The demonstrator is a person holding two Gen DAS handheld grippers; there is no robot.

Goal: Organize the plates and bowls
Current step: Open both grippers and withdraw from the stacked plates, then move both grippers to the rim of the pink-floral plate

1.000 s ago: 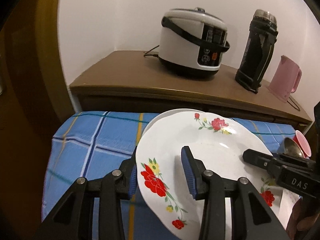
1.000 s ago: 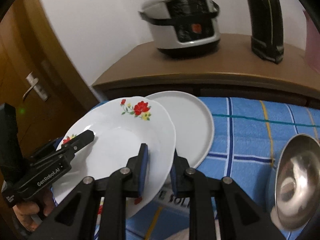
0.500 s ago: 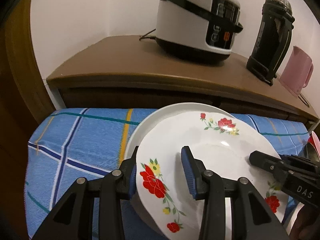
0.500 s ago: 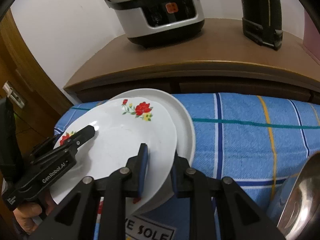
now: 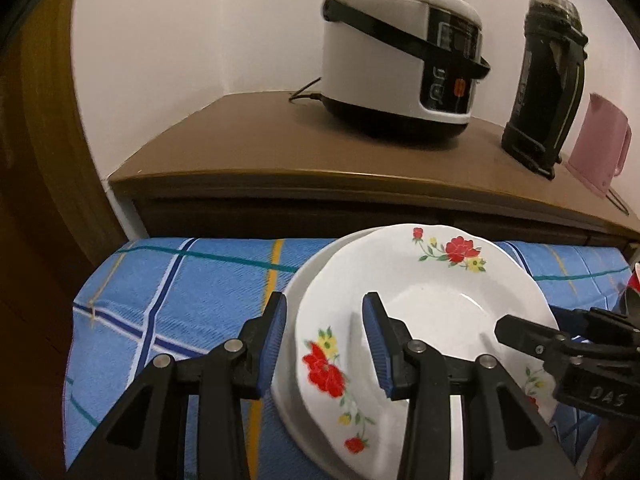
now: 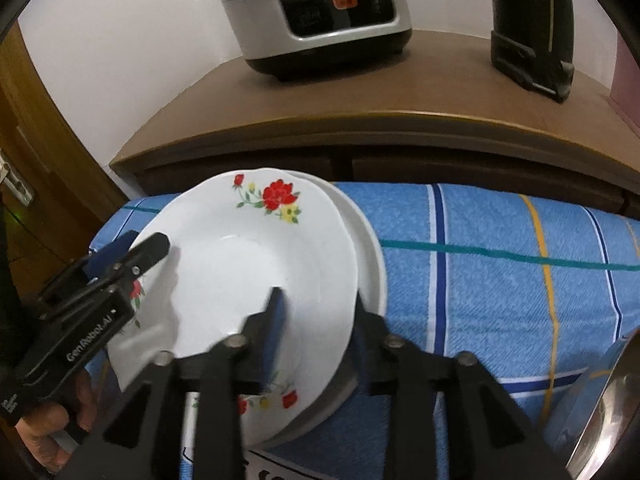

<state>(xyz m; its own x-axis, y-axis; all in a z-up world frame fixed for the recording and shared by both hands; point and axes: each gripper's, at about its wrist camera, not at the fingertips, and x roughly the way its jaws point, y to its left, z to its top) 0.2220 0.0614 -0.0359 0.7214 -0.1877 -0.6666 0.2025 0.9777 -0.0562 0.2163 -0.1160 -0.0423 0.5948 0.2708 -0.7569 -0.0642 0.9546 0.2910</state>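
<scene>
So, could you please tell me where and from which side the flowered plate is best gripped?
I would take the flowered plate by its wide rim, pinched from above and below, coming in from the near edge. It lies flat on the plain white plate, and only its flared rim seems to stand clear of that.

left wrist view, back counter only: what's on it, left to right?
Rice cooker → black flask → pink jug, at the right edge.

Left claw (image 5: 324,344) angled downward, jaws parted, right claw (image 6: 318,334) angled downward, jaws opening
</scene>
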